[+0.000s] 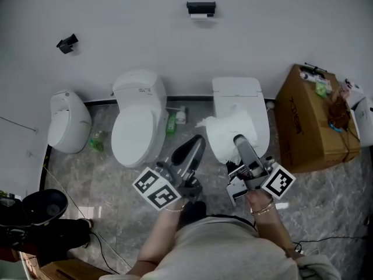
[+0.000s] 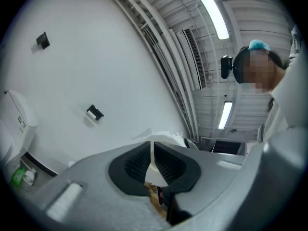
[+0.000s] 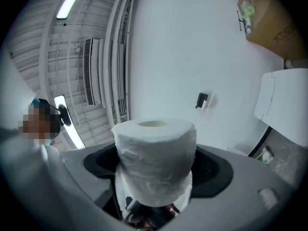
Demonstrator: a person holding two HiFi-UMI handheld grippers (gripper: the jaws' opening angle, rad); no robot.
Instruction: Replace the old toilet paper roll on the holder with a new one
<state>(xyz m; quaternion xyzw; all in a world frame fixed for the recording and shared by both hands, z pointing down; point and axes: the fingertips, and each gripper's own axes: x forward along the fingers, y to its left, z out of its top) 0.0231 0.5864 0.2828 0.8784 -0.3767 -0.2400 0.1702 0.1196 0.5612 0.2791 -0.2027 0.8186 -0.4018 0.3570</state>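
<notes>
The black paper holder [image 1: 201, 8] hangs high on the white wall with a small white roll in it; it also shows as the holder [image 2: 95, 112] and the holder [image 3: 202, 100] in the gripper views. My right gripper [image 1: 239, 140] is shut on a full white toilet paper roll [image 3: 155, 158], standing upright between the pads with its core hole on top. In the head view the roll [image 1: 223, 130] has a loose tail pointing left. My left gripper [image 1: 197, 143] is raised beside it, jaws shut [image 2: 153, 161], with nothing clearly held.
Along the wall below stand a white toilet [image 1: 137, 124], a second toilet [image 1: 238, 95], a white urinal-like fixture [image 1: 67, 121] and a cardboard box [image 1: 312, 121] with clutter on top. A green bottle [image 1: 171, 123] stands between the toilets. A black fitting [image 1: 67, 43] is on the wall.
</notes>
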